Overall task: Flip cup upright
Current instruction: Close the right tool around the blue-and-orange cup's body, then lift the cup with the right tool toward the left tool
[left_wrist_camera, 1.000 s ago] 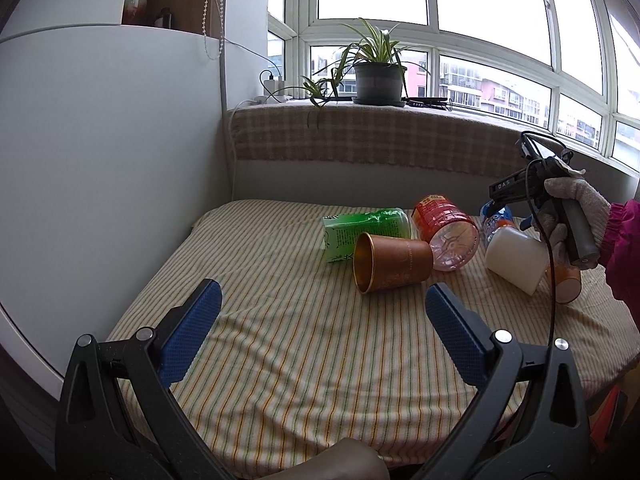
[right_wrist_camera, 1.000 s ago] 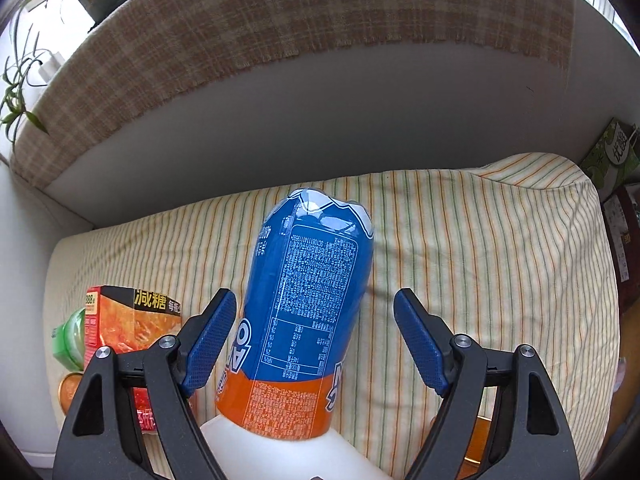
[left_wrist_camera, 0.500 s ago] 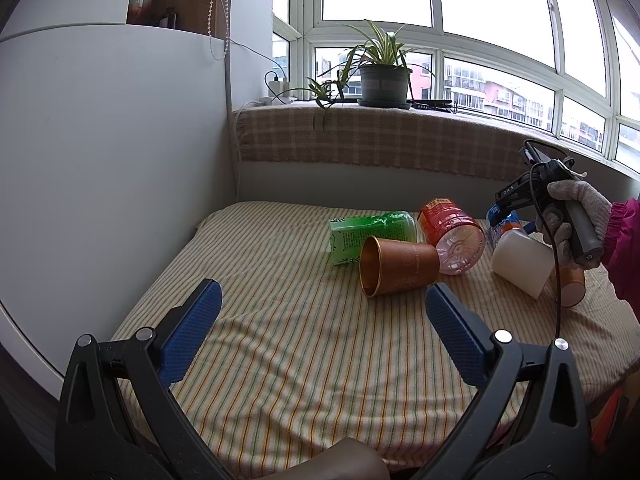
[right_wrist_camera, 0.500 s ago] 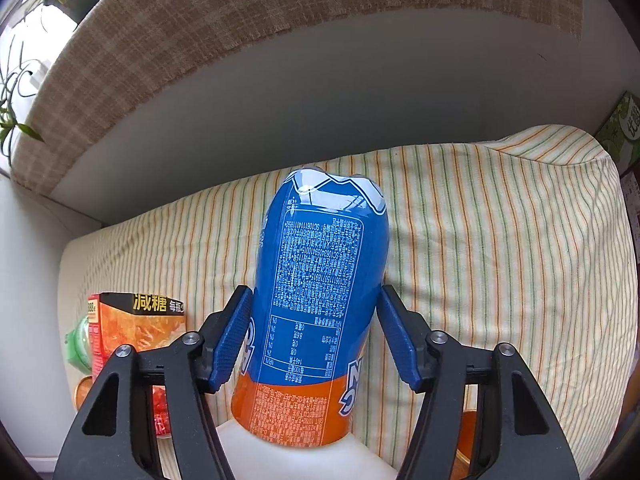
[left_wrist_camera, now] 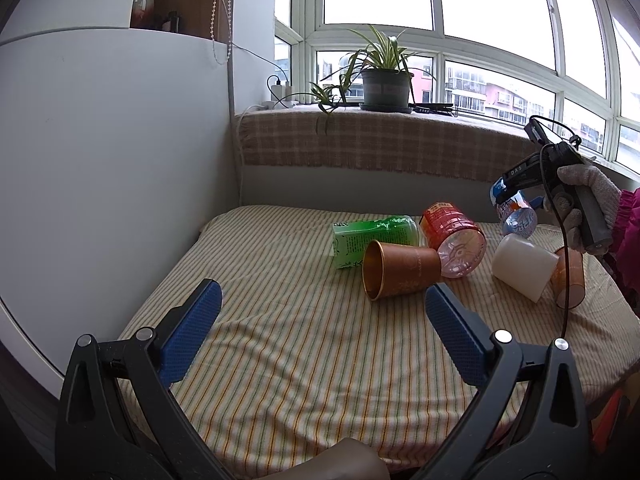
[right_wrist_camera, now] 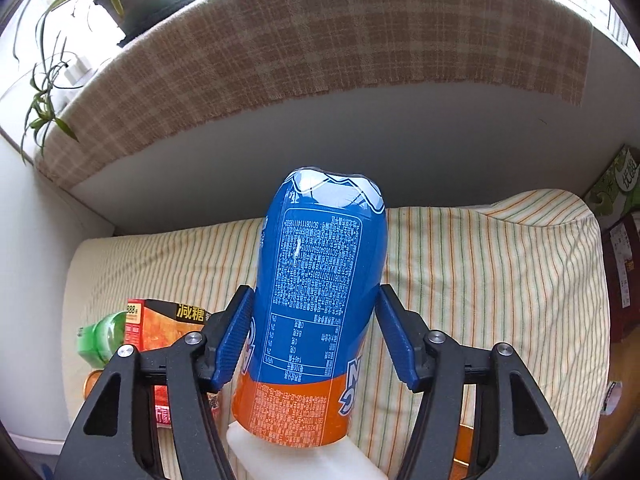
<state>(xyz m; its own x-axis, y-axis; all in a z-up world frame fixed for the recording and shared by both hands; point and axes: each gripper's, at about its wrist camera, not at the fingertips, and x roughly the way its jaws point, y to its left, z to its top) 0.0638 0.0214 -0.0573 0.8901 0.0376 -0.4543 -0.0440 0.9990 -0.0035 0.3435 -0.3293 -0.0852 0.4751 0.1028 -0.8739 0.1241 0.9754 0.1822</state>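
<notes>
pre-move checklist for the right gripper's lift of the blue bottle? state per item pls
1. Right gripper shut on blue bottle: ok, both pads touch its sides.
2. Grip centred on the bottle: ok, pads sit mid-body.
3. Bottle clear of the bed: ok, held above it in the left view.
4. White cup clear of the bottle: cannot tell, it sits right beneath.
5. Left gripper out of the way: ok, open, empty, near the front.
6. Copper cup upright: not ok, on its side.

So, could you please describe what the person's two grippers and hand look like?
Both the left gripper and the right gripper have black frames with silver screws and blue textured pads. In the left view, a grey knit glove and pink sleeve show, with a black cable hanging down.
</notes>
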